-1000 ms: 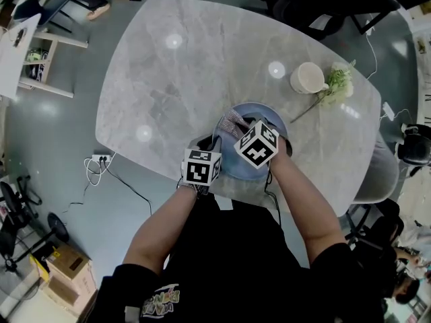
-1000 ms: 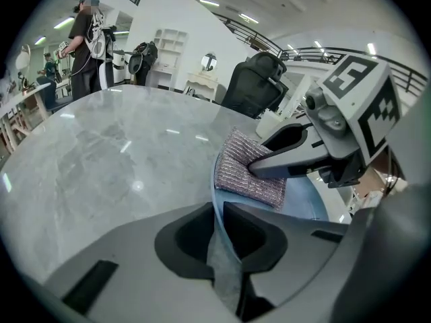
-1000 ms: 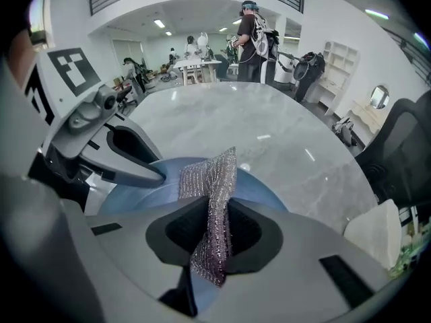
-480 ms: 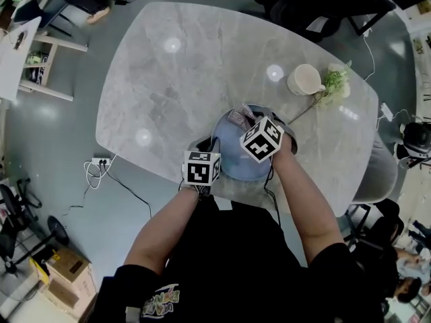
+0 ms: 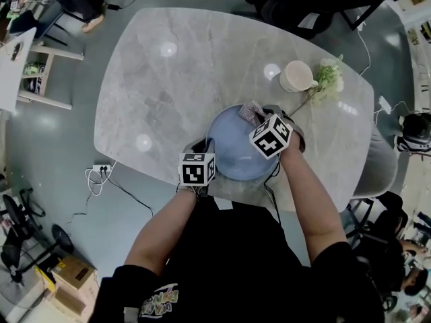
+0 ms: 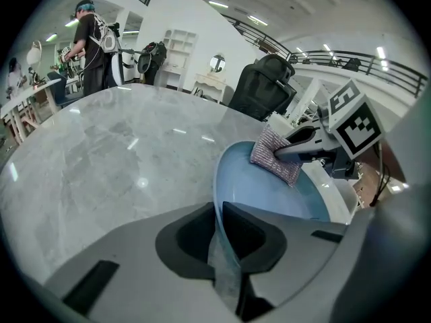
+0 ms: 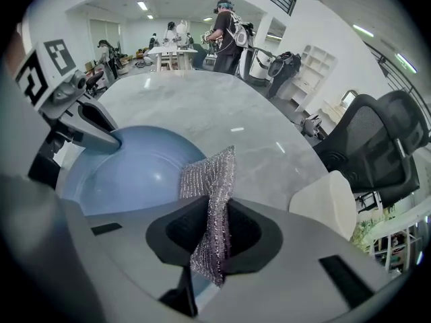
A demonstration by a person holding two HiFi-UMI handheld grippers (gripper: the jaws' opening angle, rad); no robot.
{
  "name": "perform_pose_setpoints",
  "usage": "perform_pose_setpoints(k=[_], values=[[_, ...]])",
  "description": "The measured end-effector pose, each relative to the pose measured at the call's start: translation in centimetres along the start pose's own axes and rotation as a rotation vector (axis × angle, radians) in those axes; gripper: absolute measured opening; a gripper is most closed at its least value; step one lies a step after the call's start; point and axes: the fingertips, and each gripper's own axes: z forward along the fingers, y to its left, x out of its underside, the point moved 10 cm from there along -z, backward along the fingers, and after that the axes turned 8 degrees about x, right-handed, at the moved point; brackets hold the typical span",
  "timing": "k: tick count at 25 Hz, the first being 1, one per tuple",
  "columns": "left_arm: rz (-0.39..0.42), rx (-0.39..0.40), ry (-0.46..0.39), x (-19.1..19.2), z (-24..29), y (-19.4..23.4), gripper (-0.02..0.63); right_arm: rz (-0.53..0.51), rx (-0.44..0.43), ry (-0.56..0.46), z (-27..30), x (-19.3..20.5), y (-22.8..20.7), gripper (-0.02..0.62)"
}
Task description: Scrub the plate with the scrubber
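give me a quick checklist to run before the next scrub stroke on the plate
1. Left gripper shut on the near rim of the blue plate: ok.
2. Right gripper shut on the silver mesh scrubber: ok.
3. Scrubber lying against the plate's far inner side, as the left gripper view shows: ok.
4. Mug and flowers apart from the plate, beyond its far side: ok.
5. Plate's underside resting flat on the marble table: cannot tell.

Grey marble table [image 5: 202,66], cream mug [image 5: 295,77], white flower sprig [image 5: 328,78], floor power strip [image 5: 101,169]
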Motion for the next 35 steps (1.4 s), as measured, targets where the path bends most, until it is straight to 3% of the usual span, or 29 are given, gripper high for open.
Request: perform_pose_setpoints(k=[15, 24, 35], values=[[-0.017, -0.009, -0.007, 0.1, 0.1, -0.1, 0.048, 0.101, 0.044, 0.009, -2.6, 4.6, -0.8, 0.072], [-0.048, -0.018, -0.022, 0.0, 0.2, -0.1, 0.044, 0.239, 0.026, -0.012, -5.0, 7.9, 0.9, 0.072], [-0.084, -0.022, -0.029, 0.1, 0.3, -0.2, 0.043, 0.449, -0.096, -0.061, -6.8, 9.1, 5.9, 0.071]])
